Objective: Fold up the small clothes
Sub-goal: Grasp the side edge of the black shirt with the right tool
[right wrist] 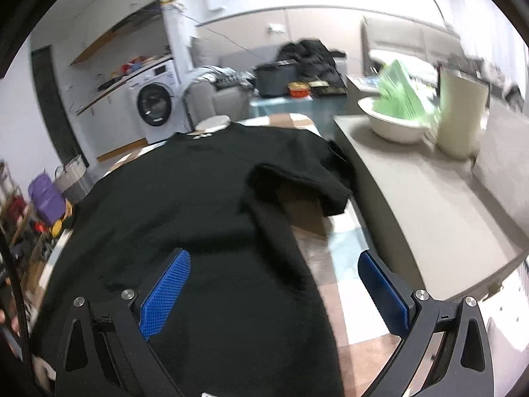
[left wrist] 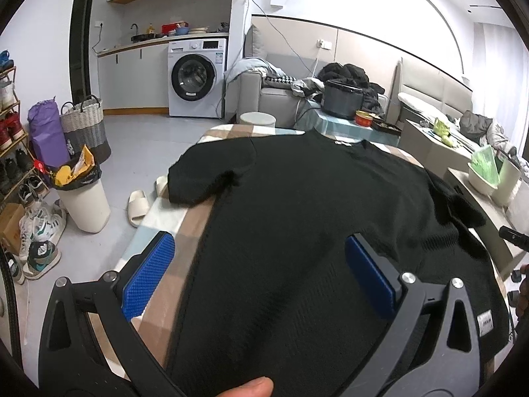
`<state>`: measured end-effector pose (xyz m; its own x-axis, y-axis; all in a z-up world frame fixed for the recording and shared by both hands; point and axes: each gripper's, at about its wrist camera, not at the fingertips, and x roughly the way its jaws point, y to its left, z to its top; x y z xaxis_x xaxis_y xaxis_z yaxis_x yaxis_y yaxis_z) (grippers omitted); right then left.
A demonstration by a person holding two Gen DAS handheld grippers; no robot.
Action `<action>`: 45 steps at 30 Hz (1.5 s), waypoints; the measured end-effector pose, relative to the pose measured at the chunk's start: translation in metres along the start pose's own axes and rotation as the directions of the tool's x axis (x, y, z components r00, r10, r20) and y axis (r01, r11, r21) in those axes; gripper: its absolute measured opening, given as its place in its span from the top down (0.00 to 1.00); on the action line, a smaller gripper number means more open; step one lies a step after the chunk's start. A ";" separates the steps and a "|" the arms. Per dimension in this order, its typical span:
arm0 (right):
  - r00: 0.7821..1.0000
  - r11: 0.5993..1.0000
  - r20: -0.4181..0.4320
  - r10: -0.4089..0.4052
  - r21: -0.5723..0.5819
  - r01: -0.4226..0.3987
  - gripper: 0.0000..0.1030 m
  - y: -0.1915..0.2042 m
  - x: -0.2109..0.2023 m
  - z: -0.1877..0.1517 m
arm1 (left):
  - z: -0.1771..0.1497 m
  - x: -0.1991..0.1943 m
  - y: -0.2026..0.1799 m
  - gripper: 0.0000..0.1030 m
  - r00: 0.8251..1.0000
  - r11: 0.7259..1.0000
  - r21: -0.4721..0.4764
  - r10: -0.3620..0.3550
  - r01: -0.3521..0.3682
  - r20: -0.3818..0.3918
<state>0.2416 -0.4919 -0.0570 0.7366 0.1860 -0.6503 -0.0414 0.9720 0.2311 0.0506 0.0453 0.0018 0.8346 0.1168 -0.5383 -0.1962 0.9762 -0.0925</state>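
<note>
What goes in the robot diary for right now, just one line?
step: fold not begun | shirt: flat on table | left gripper: open, over hem | right gripper: open, over hem

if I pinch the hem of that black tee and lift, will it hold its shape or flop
The black T-shirt will probably flop: it lies limp on the checked cloth, with one sleeve already crumpled. Its ribbed knit looks soft, likely light, and should grip the blue pads.

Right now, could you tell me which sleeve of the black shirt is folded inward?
The right sleeve, nearest the grey counter; the left sleeve lies flat, spread outward.
</note>
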 end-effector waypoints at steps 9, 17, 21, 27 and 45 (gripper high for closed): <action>0.992 0.927 -0.039 0.122 0.362 -0.100 0.09 -0.025 0.042 0.035 | 0.019 0.050 0.005 0.01 0.998 1.000 -0.017 -0.014 0.013 -0.059; 0.992 0.749 -0.060 0.106 0.661 -0.040 0.13 -0.055 0.087 0.045 | 0.031 0.086 0.006 0.01 0.997 1.000 -0.014 -0.026 0.025 -0.072; 0.995 0.688 -0.079 0.055 0.726 0.020 0.21 -0.064 0.109 0.054 | 0.036 0.102 0.009 0.01 0.996 0.999 -0.020 -0.033 0.031 -0.078; 0.978 0.756 -0.133 -0.159 0.620 0.208 0.70 -0.050 0.115 0.080 | 0.041 0.114 0.017 0.01 0.997 0.999 -0.025 -0.030 0.028 -0.067; 0.929 0.828 -0.264 0.258 -0.435 -0.353 0.77 0.155 0.132 0.121 | 0.034 0.122 0.032 0.01 0.996 0.999 -0.033 -0.015 0.012 -0.084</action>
<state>0.4138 -0.3345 -0.0198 0.4954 0.4613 -0.7361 -0.5881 0.8017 0.1066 0.1634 0.0973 -0.0381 0.7914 0.0863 -0.6051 -0.2031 0.9709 -0.1272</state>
